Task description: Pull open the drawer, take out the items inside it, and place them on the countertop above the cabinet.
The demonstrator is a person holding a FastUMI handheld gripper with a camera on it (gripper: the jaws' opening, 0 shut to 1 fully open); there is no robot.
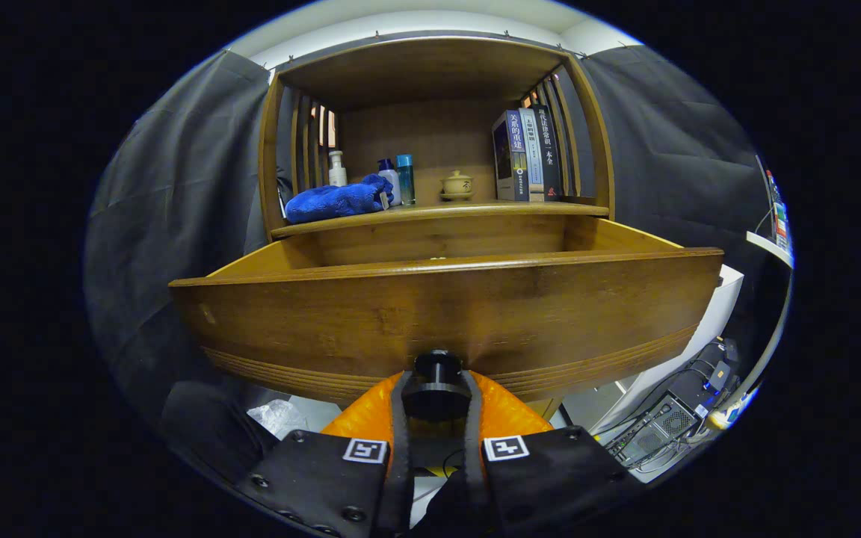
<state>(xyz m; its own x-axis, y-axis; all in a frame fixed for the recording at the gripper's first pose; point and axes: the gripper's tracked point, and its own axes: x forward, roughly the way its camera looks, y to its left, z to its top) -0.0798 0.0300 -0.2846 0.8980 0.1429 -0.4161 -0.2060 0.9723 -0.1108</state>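
The wooden drawer (445, 314) stands pulled out from the cabinet, its front panel close ahead of me. A dark round knob (436, 381) at the panel's lower middle sits between my two fingers, and my gripper (436, 400) is shut on it. The drawer's inside is hidden behind the front panel; only its side walls and back show. Above it lies the countertop (460, 211), holding a crumpled blue cloth (337, 200) at the left, a white pump bottle (337, 169), two small bottles (397, 179), a small lidded cup (457, 185) and upright books (526, 155) at the right.
Slatted wooden sides and a top board frame the countertop niche. Dark cloth hangs on both sides. A white unit (714, 314) stands to the right of the drawer, with cables and a computer case (662, 426) on the floor below it.
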